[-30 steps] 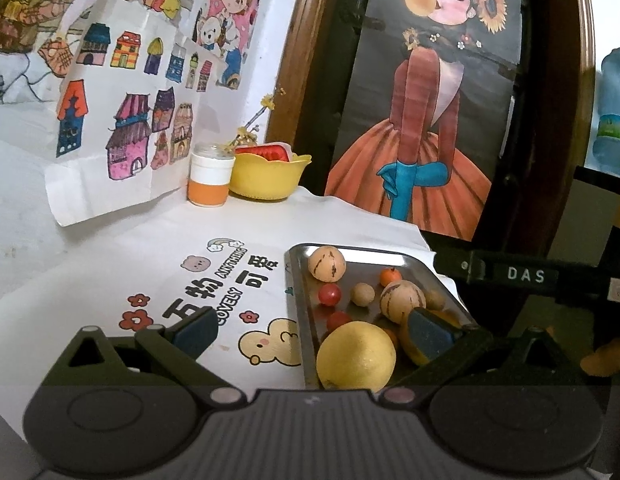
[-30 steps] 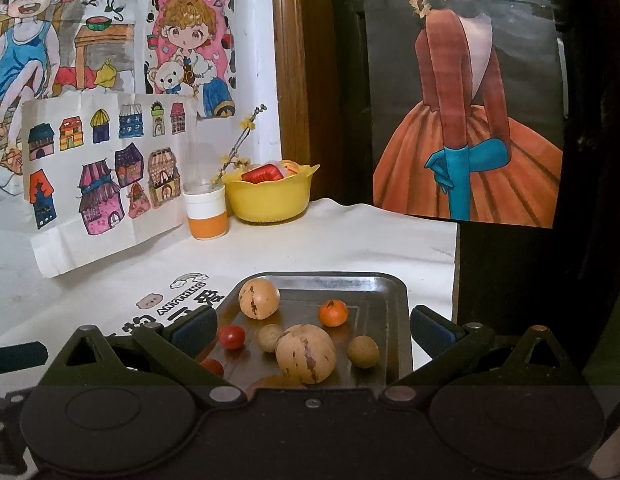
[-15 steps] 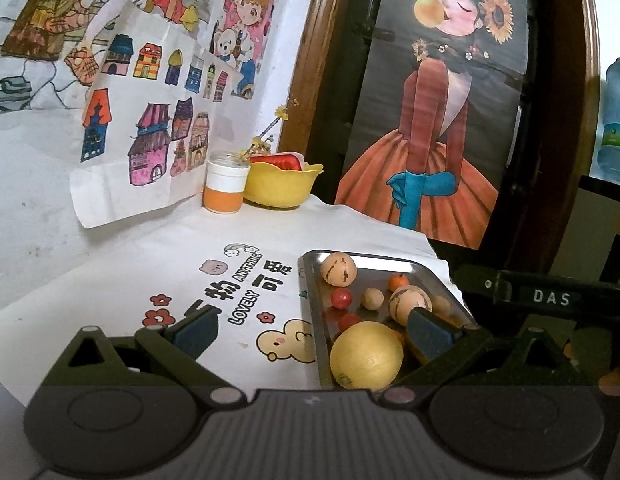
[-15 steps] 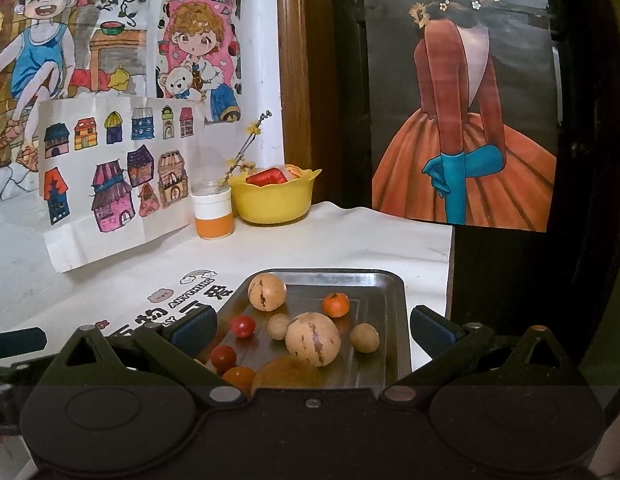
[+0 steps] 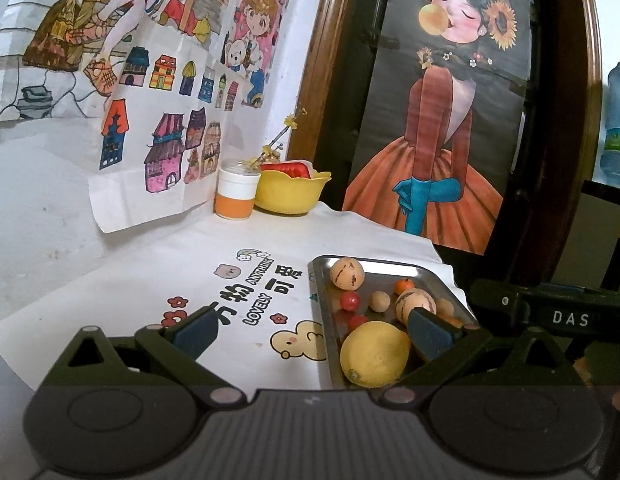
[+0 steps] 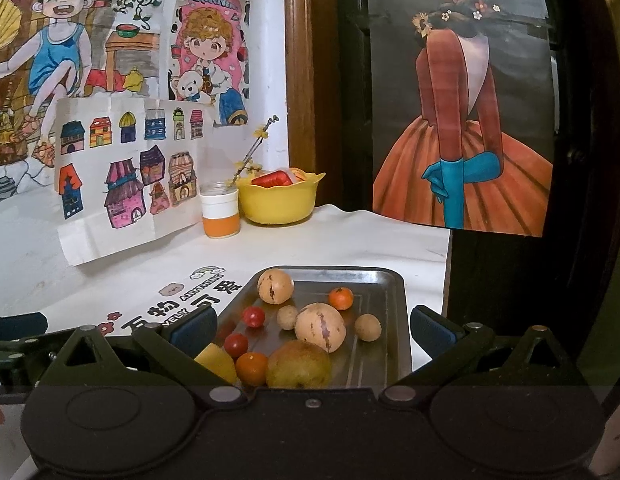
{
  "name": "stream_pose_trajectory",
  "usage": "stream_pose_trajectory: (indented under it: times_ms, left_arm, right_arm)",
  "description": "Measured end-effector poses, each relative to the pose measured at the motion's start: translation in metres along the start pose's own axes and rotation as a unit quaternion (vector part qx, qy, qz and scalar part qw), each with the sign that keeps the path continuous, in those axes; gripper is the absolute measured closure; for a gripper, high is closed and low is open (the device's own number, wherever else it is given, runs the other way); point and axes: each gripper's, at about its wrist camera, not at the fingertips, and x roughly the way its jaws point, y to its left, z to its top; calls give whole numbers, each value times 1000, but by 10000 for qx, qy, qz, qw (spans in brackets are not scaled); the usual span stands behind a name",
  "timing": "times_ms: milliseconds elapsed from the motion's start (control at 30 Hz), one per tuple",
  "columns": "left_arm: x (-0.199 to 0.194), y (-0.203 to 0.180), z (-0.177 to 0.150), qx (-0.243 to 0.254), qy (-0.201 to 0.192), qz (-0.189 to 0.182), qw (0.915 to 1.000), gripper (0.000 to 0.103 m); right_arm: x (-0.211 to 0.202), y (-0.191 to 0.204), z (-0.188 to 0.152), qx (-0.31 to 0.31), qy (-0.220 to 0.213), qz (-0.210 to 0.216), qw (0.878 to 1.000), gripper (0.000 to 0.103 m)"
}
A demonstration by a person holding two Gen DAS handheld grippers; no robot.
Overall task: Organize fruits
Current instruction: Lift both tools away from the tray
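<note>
Each handheld black plastic left gripper point(image 5: 312, 334) and matching black plastic right gripper point(image 6: 312, 330) has a ribbed dark-grey housing, two round moulded discs, triangular cut-outs in its linkage arms, silver rivets at the pivots, and blue rubber-padded fingertips point(image 5: 196, 330). White letters "DAS" mark the right one's side.

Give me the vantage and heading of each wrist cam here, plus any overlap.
Left wrist: sits on the left gripper, left of the metal tray, facing the wall corner; both open fingers show, and the right gripper's body enters at right.
Right wrist: sits on the right gripper, at the tray's near edge, looking along it to the wall; open fingers show, the left gripper's finger enters at left.
Shared: tray, lemon, yellow bowl, orange-and-white cup.
</note>
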Motion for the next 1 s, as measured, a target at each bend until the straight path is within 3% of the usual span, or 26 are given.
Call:
stream_pose_trajectory:
  times_ms: [1000]
  left_arm:
    - [-30,5,-7,175,-70,51,9998,0]
  right_arm:
    - [-38,15,-13,-91,-54,-63,9999,1]
